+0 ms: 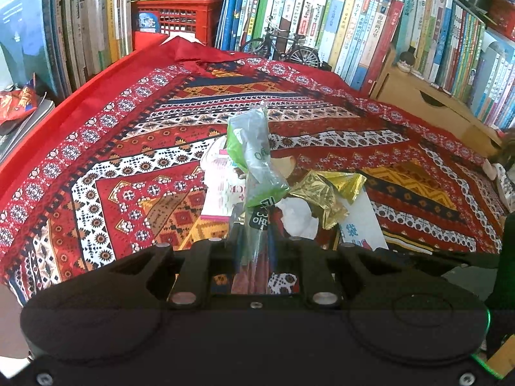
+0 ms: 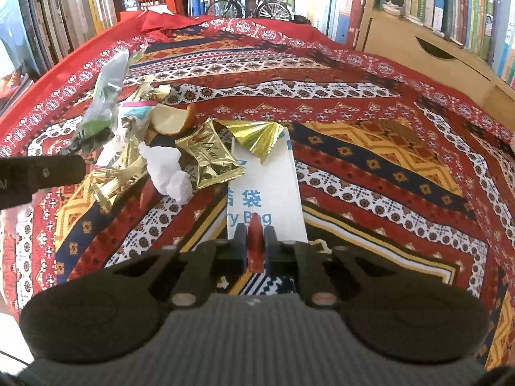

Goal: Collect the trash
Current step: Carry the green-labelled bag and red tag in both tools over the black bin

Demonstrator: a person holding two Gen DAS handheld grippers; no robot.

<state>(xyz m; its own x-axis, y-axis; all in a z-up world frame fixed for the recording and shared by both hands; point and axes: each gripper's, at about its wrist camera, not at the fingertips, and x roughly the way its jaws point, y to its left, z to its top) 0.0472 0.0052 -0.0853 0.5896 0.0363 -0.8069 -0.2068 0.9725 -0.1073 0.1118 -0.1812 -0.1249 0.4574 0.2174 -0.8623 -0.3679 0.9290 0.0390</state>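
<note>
My left gripper (image 1: 254, 241) is shut on a clear and green plastic wrapper (image 1: 254, 154) that stands up from its fingers above the patterned tablecloth (image 1: 96, 167). Behind the wrapper lie a pink and white packet (image 1: 219, 180), a crumpled tissue (image 1: 299, 218) and a gold foil wrapper (image 1: 322, 193). In the right wrist view, my right gripper (image 2: 255, 241) is shut on a small red scrap (image 2: 255, 234) over the near end of a flat white bag (image 2: 264, 186). The left gripper's finger (image 2: 42, 170) and the green wrapper (image 2: 103, 103) show at the left, beside the tissue (image 2: 167, 170) and gold wrappers (image 2: 209, 157).
Bookshelves ring the table. A red crate (image 1: 177, 19) and a model bicycle (image 1: 283, 48) stand at the back edge. A wooden drawer unit (image 1: 428, 103) sits at the right. A curved piece of peel (image 2: 170, 119) lies among the litter.
</note>
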